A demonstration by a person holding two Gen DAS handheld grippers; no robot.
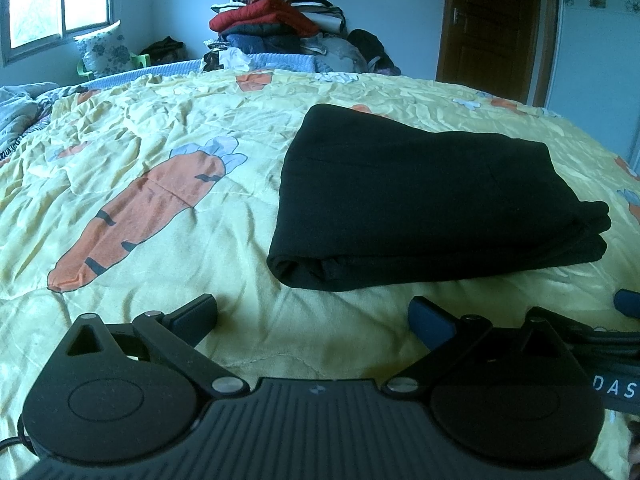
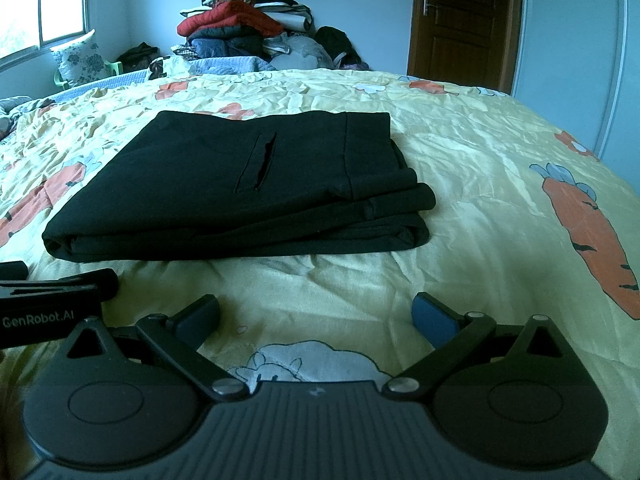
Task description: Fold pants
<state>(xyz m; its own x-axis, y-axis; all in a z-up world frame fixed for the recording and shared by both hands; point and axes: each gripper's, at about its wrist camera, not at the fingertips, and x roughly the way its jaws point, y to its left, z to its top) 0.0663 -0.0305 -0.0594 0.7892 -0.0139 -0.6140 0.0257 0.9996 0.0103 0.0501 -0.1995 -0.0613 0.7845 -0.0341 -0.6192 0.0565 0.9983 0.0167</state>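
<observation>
Left wrist view first: the left gripper [image 1: 314, 320] hangs low over the bed [image 1: 160, 128], fingers spread wide apart with nothing between them. Just ahead and a little to the right lie the black pants [image 1: 432, 208], folded into a thick, stacked bundle flat on the yellow carrot-print quilt, clear of the fingers. At the far right edge, a sliver of the right gripper [image 1: 626, 304] pokes in. Back against the wall there's a tall clothes pile [image 1: 276, 16], a window [image 1: 60, 0] to the left, a brown door [image 1: 492, 20] to the right.

Over to the right wrist view: the right gripper [image 2: 316, 314] is also spread wide, holding nothing, sitting above the quilt. The pants [image 2: 240, 188] rest ahead and left of it, layers showing along the near edge, a slit pocket [image 2: 260, 164] on top. The left gripper [image 2: 60, 284] comes in from the left, close by the bundle's near corner; I can't tell whether it touches.
</observation>
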